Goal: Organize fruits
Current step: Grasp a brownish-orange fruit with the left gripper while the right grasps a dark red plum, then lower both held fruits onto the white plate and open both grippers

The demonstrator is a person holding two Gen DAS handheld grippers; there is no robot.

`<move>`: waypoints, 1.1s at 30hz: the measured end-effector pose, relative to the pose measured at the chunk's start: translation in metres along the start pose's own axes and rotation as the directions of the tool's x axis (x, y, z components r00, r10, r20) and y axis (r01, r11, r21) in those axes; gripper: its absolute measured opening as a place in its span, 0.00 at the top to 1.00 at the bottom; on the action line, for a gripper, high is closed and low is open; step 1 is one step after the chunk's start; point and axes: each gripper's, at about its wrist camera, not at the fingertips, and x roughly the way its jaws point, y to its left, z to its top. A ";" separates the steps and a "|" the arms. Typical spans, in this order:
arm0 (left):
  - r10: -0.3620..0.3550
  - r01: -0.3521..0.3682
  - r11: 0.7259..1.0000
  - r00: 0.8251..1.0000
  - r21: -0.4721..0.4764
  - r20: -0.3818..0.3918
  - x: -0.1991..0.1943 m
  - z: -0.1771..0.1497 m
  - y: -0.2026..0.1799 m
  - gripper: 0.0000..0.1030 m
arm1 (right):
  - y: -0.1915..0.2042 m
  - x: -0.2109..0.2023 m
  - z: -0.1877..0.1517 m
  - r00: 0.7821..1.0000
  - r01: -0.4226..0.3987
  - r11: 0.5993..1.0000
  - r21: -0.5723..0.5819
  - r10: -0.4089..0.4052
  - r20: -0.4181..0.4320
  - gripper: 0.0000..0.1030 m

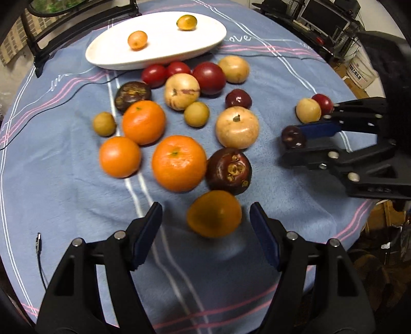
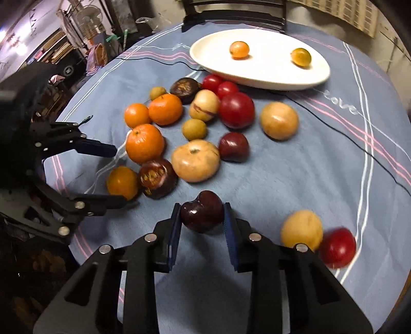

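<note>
Many fruits lie on a blue cloth: oranges (image 1: 179,163), red tomatoes (image 1: 209,77), tan round fruits (image 1: 236,127) and dark mangosteens (image 1: 228,168). A white oval plate (image 1: 159,55) at the far side holds two small orange fruits (image 1: 137,40). My left gripper (image 1: 205,219) is open around a small orange fruit (image 1: 214,213), its pads apart from it. My right gripper (image 2: 201,218) is shut on a dark red plum (image 2: 202,214); it also shows in the left wrist view (image 1: 292,137).
A tan fruit (image 2: 301,229) and a red fruit (image 2: 337,247) lie just right of my right gripper. A black cable (image 2: 346,140) runs across the cloth near the plate. A chair (image 2: 233,11) stands behind the table. Shelves and clutter surround it.
</note>
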 end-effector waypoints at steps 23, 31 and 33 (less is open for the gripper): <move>0.099 -0.064 0.989 0.957 -0.135 0.271 -0.064 0.166 0.078 0.58 | -0.045 -0.054 0.126 0.971 0.007 1.000 0.013 -0.010 0.238 0.69; 0.205 -0.153 0.963 0.949 -0.220 0.238 -0.005 0.237 0.116 0.58 | -0.101 0.024 0.208 0.976 0.065 0.996 0.064 -0.077 0.202 0.69; 0.204 -0.154 0.965 0.949 -0.215 0.238 0.003 0.240 0.119 0.58 | -0.110 0.039 0.216 0.980 0.058 0.995 0.078 -0.072 0.185 0.69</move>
